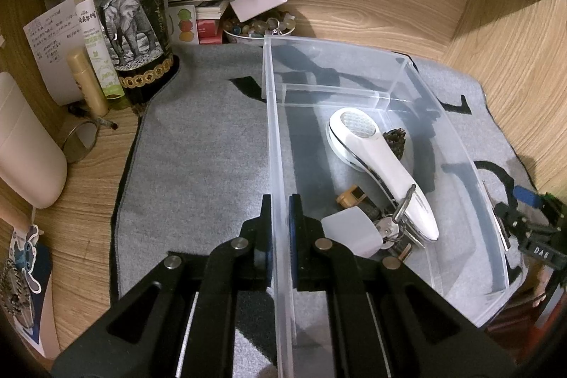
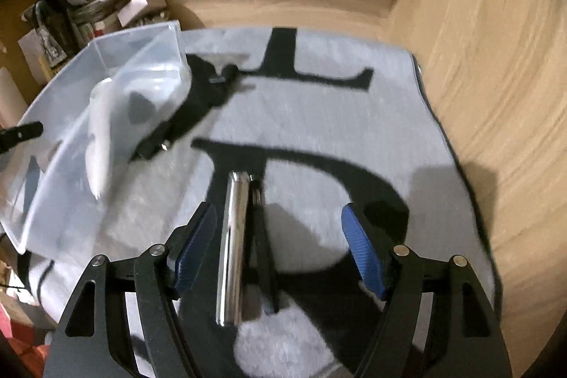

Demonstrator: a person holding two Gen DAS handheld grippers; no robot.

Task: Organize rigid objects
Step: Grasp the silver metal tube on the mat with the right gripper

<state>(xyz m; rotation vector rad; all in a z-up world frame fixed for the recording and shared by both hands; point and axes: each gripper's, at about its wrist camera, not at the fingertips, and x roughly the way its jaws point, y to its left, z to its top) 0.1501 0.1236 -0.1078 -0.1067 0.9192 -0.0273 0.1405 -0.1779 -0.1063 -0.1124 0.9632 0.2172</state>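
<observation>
A clear plastic bin point(image 1: 276, 144) stands on a grey mat point(image 1: 198, 165). My left gripper point(image 1: 280, 222) is shut on the bin's left wall. Inside the bin lie a white handheld device point(image 1: 382, 165), keys point(image 1: 389, 225), a small tan block point(image 1: 351, 195) and a dark pinecone-like piece point(image 1: 397, 139). In the right wrist view my right gripper point(image 2: 280, 243) is open over a shiny metal cylinder point(image 2: 234, 243) and a dark tool point(image 2: 262, 243) lying on the mat point(image 2: 354, 116) between the fingers. The bin point(image 2: 71, 144) is to its left, blurred.
A dark wine bottle point(image 1: 131, 9), small bottles point(image 1: 95, 59), papers and a bowl of beads point(image 1: 258, 27) crowd the back left corner. Wooden walls enclose the back and right. A black object point(image 2: 198, 105) lies on the mat beside the bin. A ring point(image 1: 79, 140) lies left.
</observation>
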